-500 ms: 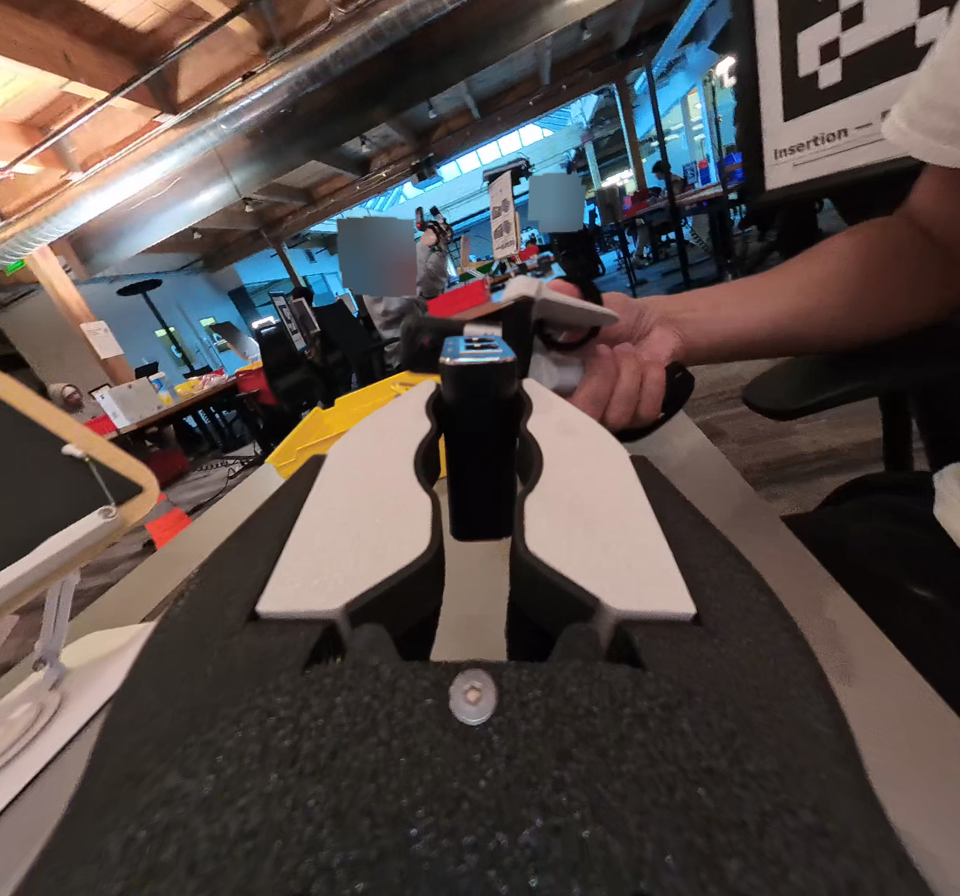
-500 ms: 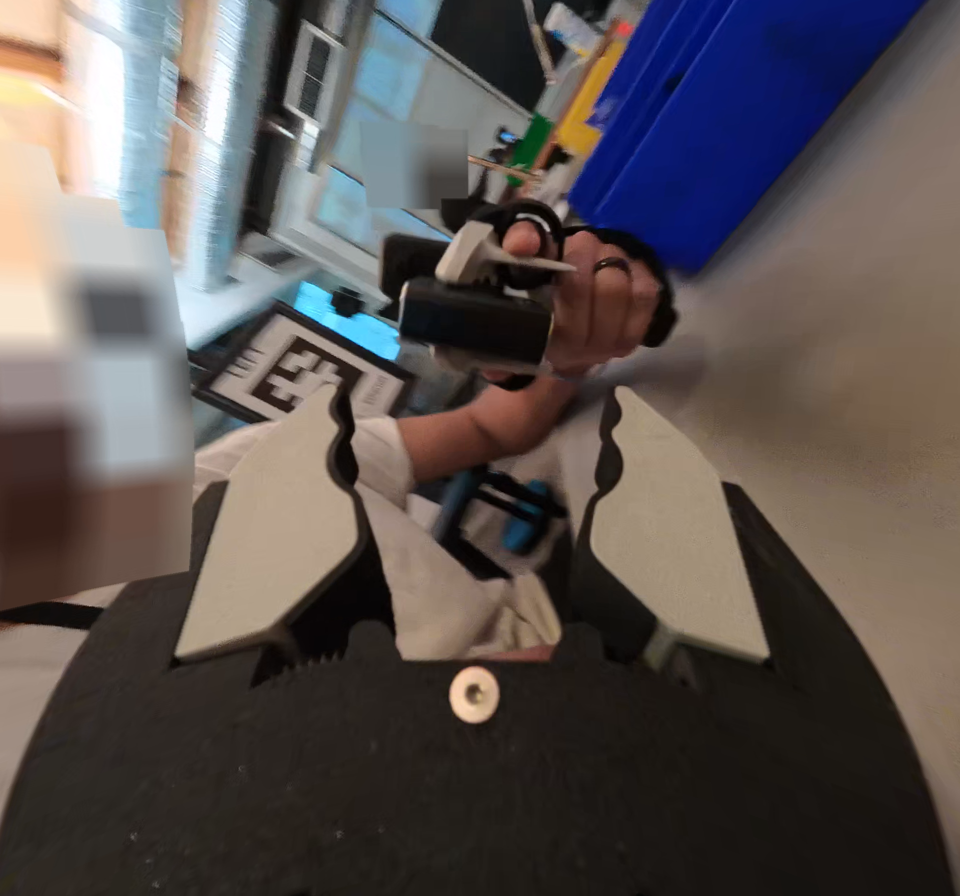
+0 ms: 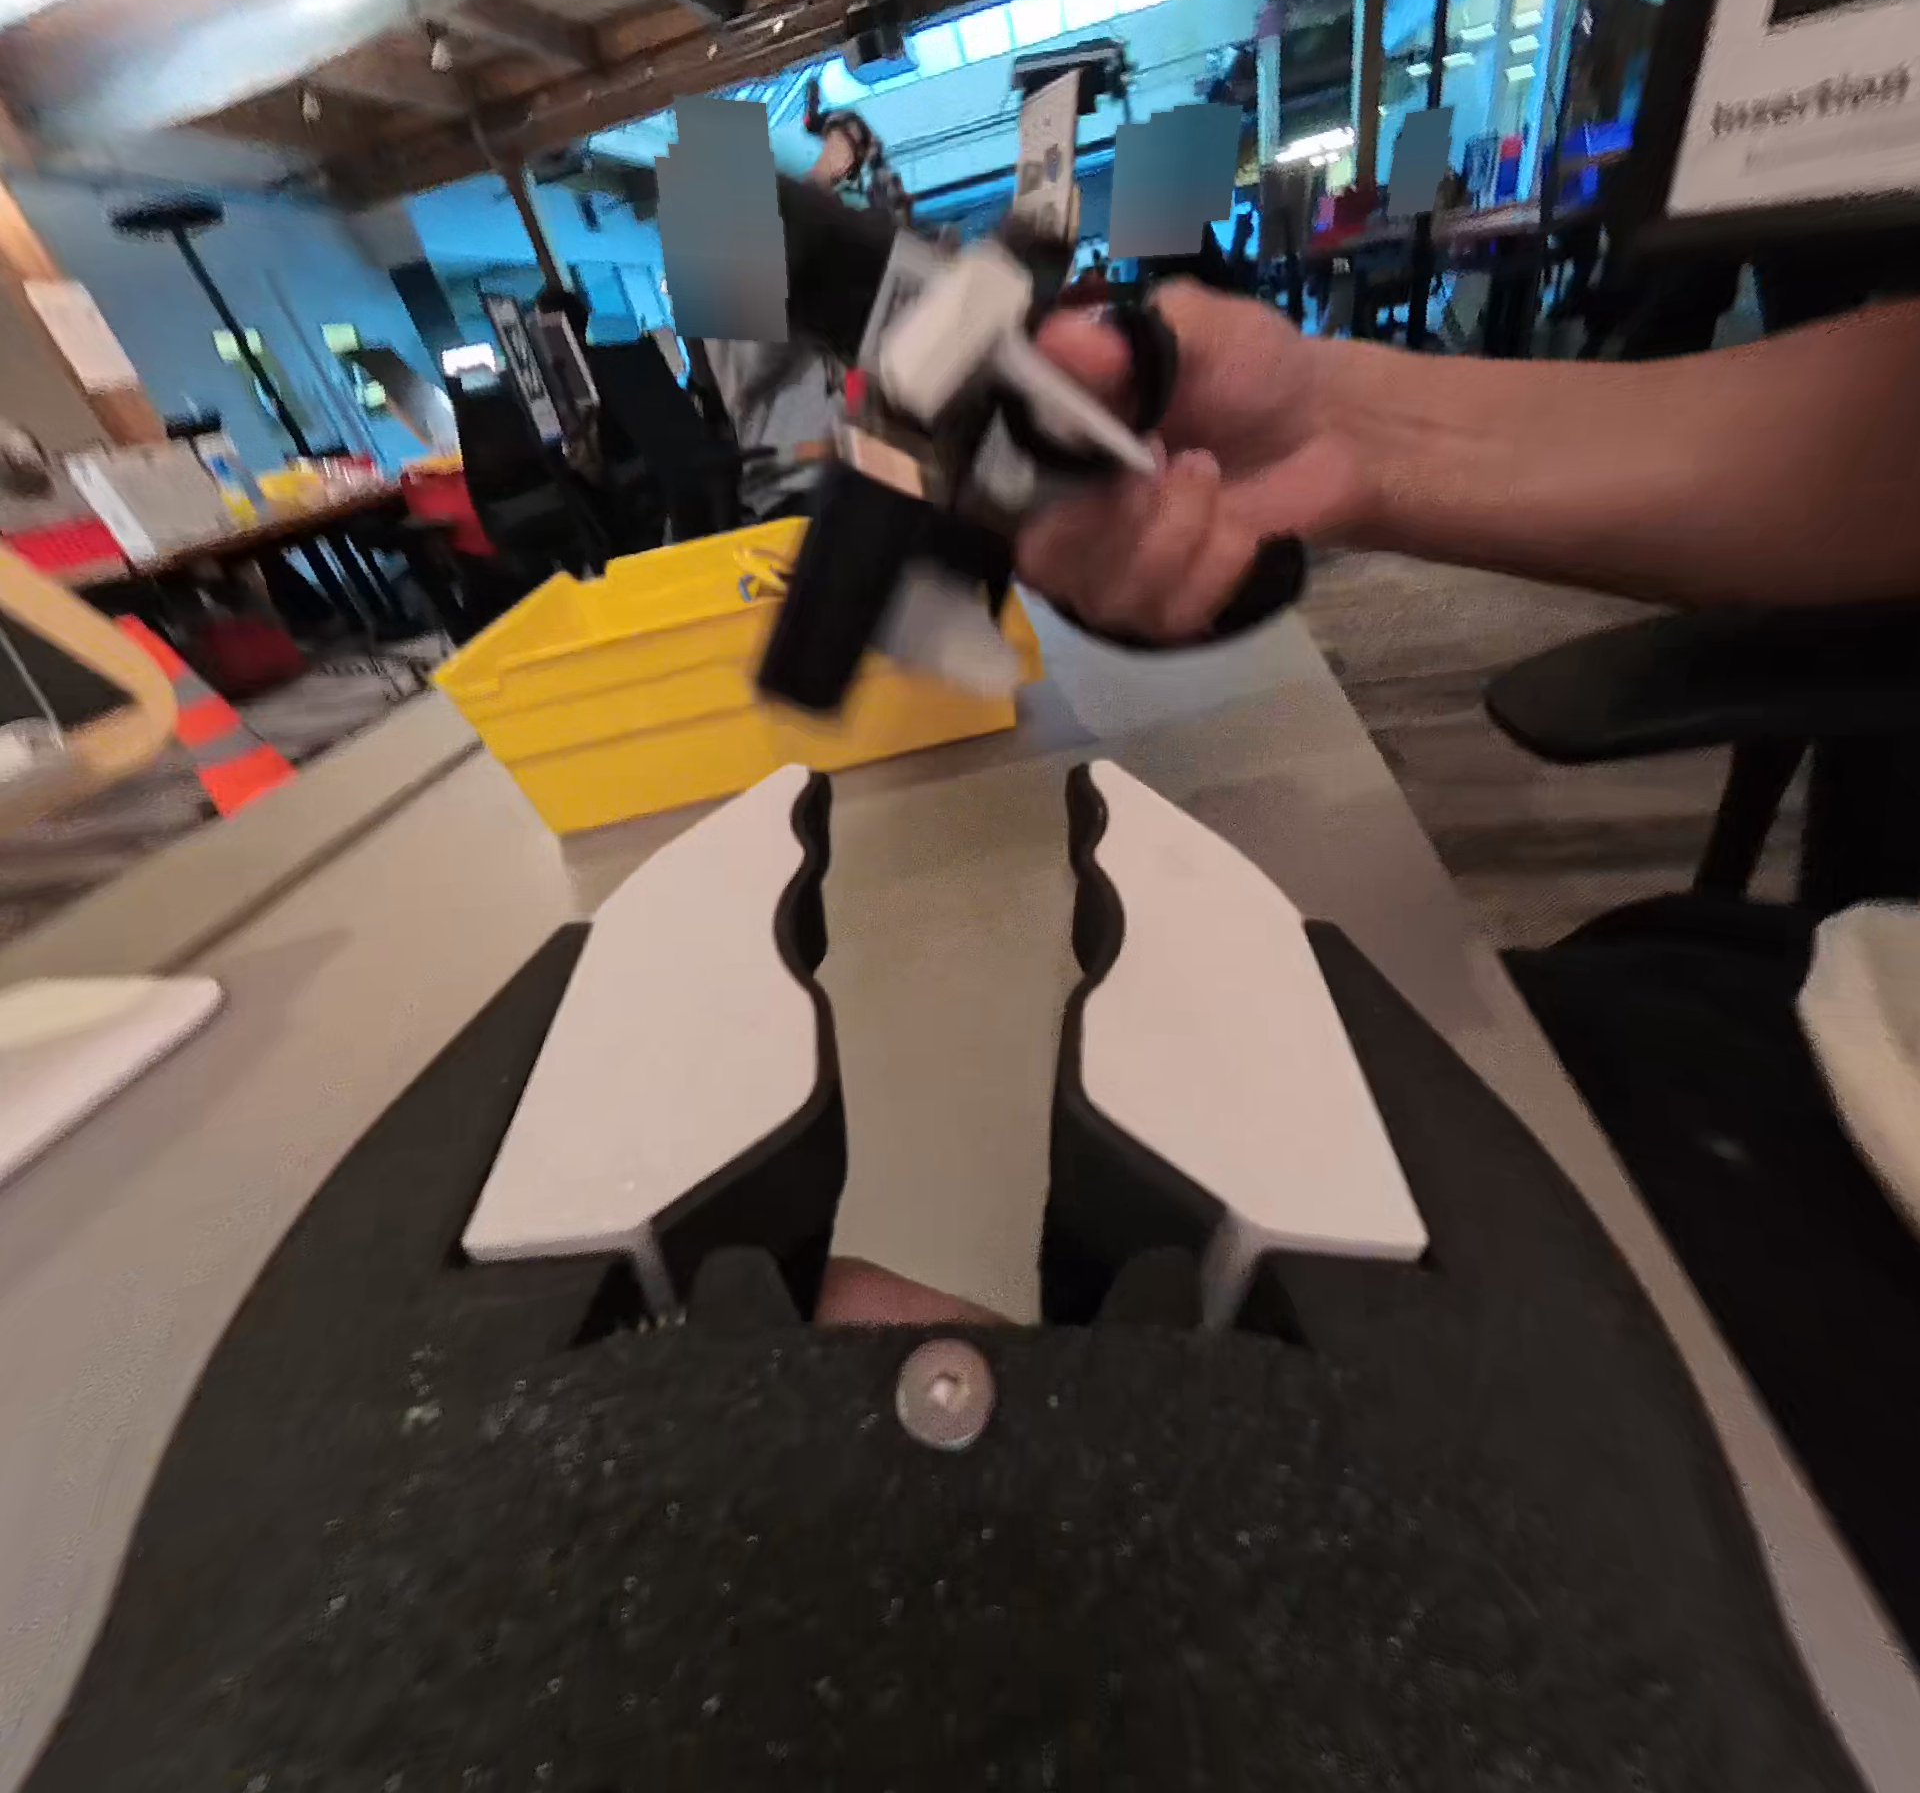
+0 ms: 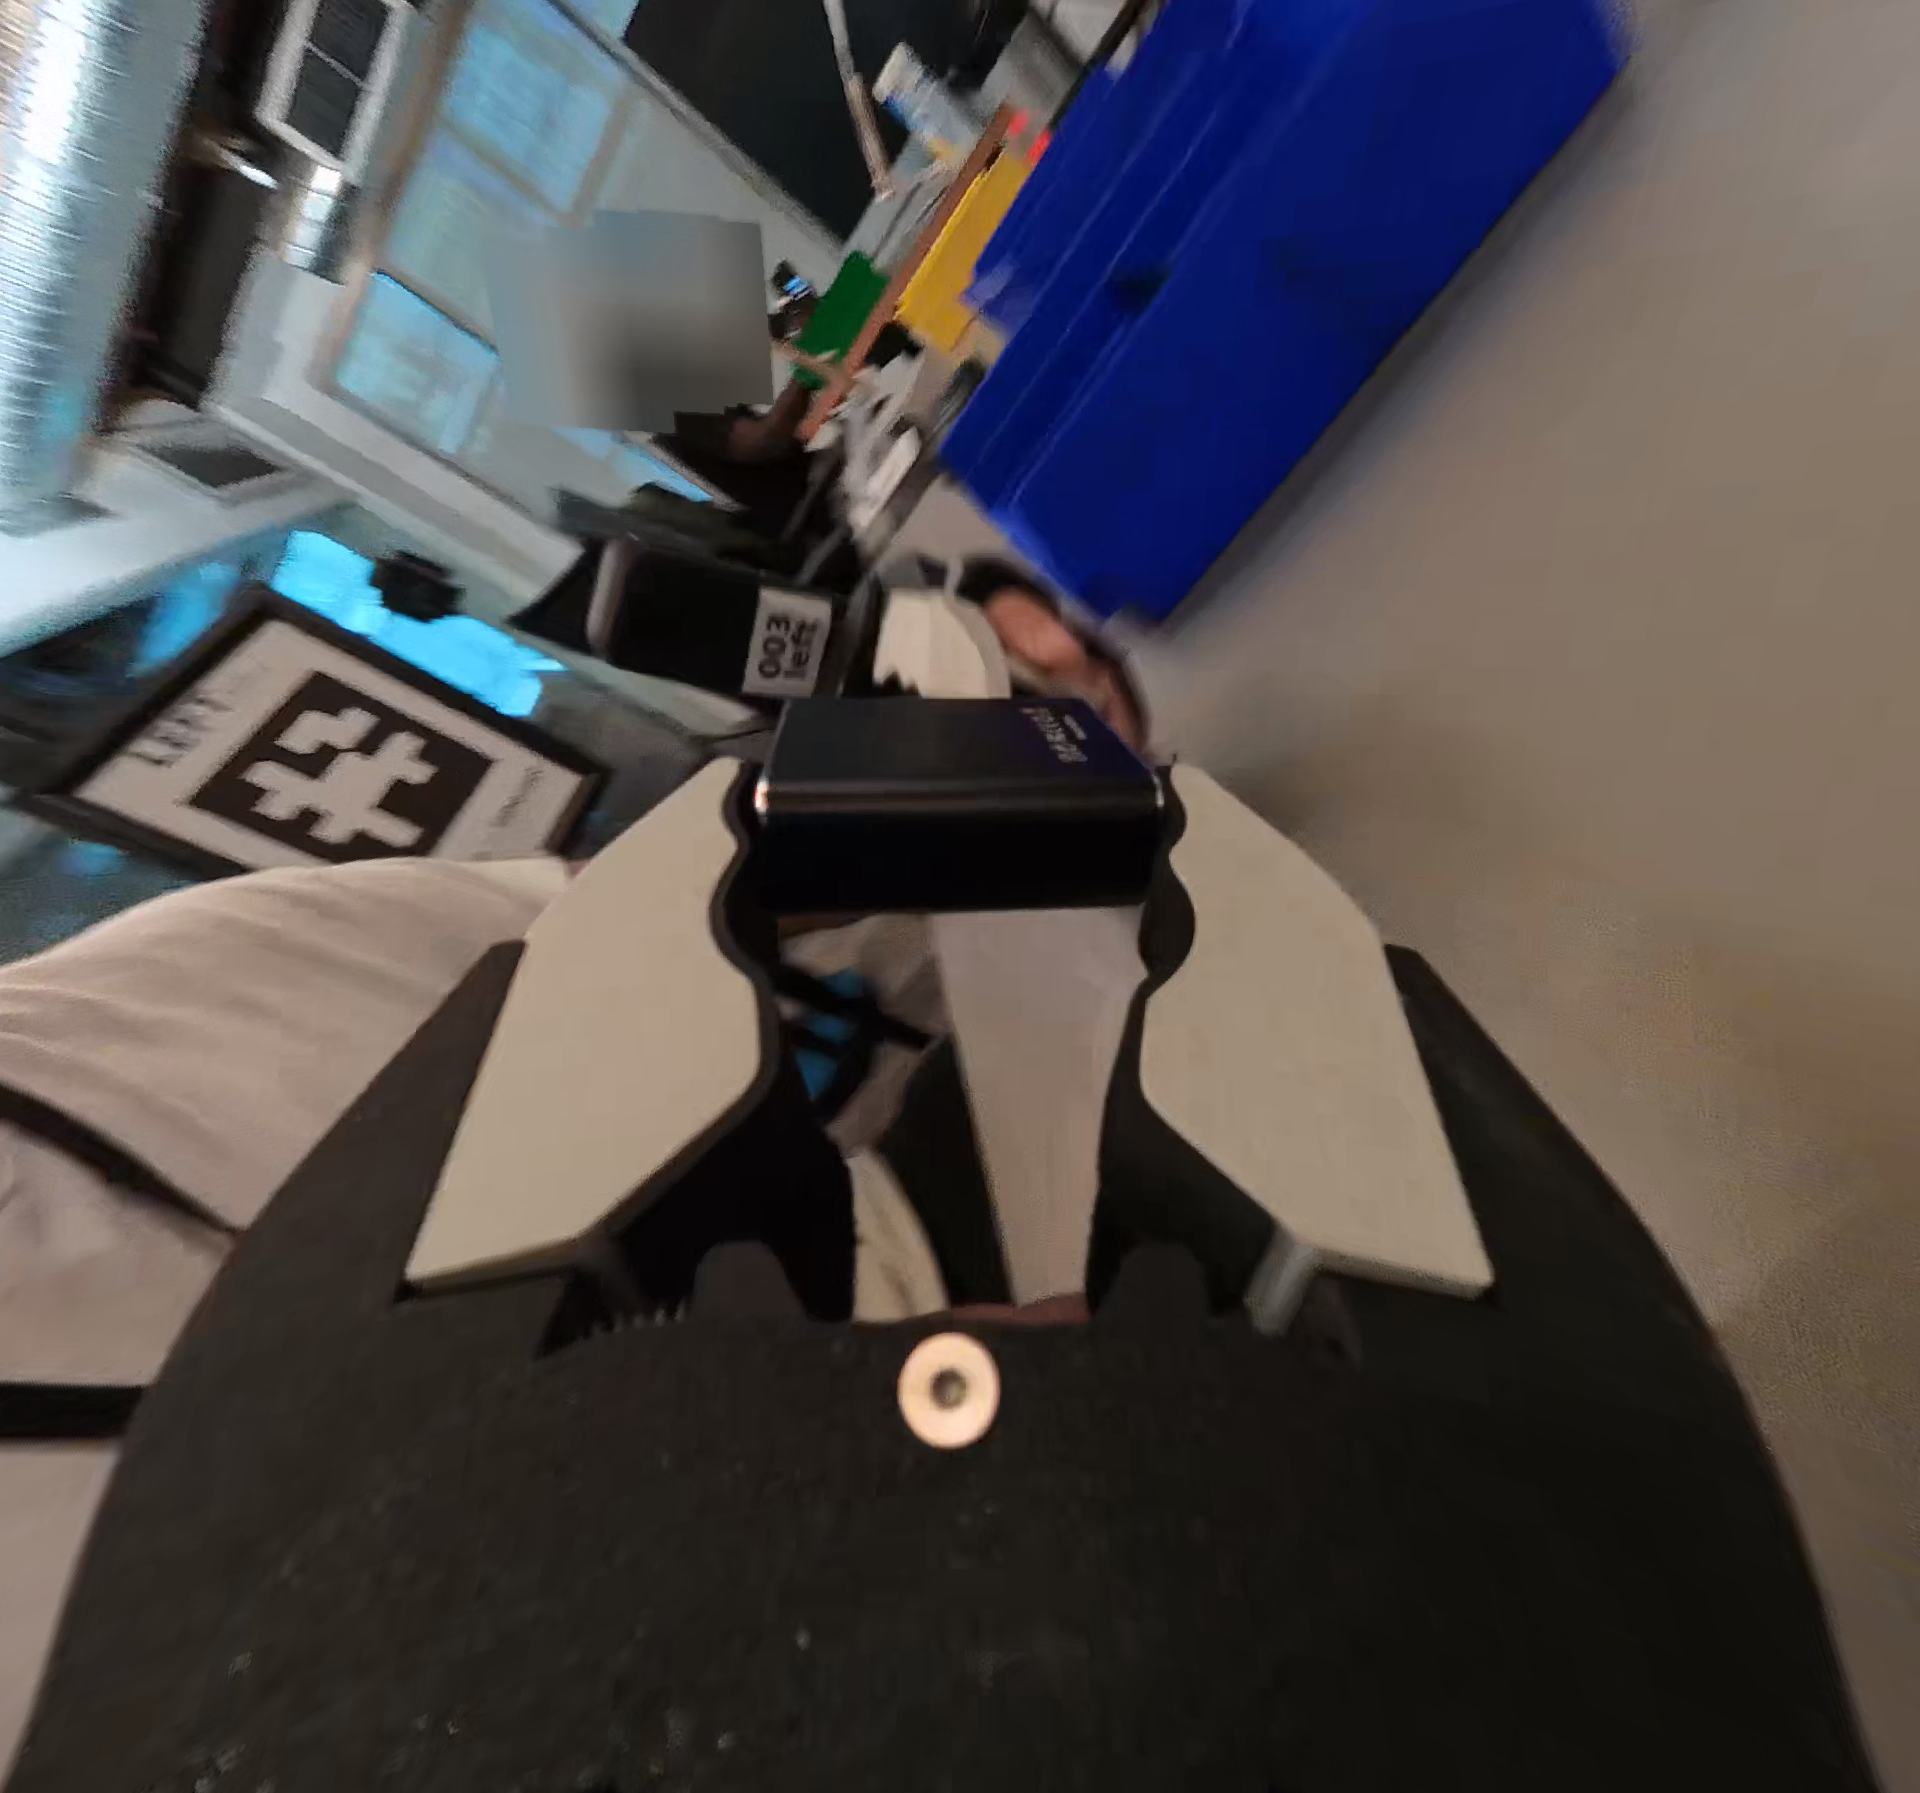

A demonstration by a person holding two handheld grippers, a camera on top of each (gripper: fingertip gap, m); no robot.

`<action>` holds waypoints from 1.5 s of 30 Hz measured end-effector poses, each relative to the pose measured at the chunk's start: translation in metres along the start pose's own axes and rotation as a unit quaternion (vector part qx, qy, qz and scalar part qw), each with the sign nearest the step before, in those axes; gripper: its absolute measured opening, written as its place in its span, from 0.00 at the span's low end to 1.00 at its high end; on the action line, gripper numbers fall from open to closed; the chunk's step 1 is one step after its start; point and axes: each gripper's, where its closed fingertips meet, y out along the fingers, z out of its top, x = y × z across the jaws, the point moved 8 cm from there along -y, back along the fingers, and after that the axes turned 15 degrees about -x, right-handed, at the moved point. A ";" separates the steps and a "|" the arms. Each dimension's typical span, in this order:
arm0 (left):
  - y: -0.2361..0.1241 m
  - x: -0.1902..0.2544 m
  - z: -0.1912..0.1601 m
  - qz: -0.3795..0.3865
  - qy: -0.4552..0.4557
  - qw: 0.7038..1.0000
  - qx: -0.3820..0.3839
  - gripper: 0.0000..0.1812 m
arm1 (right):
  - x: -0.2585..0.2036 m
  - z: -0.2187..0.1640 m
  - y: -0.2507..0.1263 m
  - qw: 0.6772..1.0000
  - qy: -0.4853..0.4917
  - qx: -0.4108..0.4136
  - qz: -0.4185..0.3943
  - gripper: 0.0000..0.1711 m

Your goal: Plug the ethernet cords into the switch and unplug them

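Sitting on grey tabletop (image 3: pixel 1226 787): yellow bin (image 3: pixel 665 694); blue bins (image 4: pixel 1299 289) far off. Right hand-held gripper (image 4: pixel 951 844) clamping black switch (image 4: pixel 956 824) sideways in mid-air, small unread print on its dark face. Left hand-held gripper (image 3: pixel 945 870) gaping apart, gripping nothing. Standing behind: framed black-and-white marker sign (image 4: pixel 332 767).

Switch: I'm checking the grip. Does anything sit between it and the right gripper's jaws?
Nothing visible does: the jaws of the right gripper press directly on both ends of the switch, near their tips.
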 end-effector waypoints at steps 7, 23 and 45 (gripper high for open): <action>-0.008 0.019 -0.013 -0.019 -0.162 0.975 -0.148 0.24 | 0.016 0.101 -0.193 0.854 -0.101 -0.018 -0.510 0.41; -0.042 0.099 -0.006 0.031 -0.329 0.941 -0.071 0.23 | 0.240 0.124 -0.211 0.742 -0.049 -0.407 -0.530 0.41; -0.240 0.026 -0.073 0.424 -0.343 0.824 -0.154 0.18 | 0.038 -0.083 -0.217 0.763 -0.059 0.220 -0.605 0.29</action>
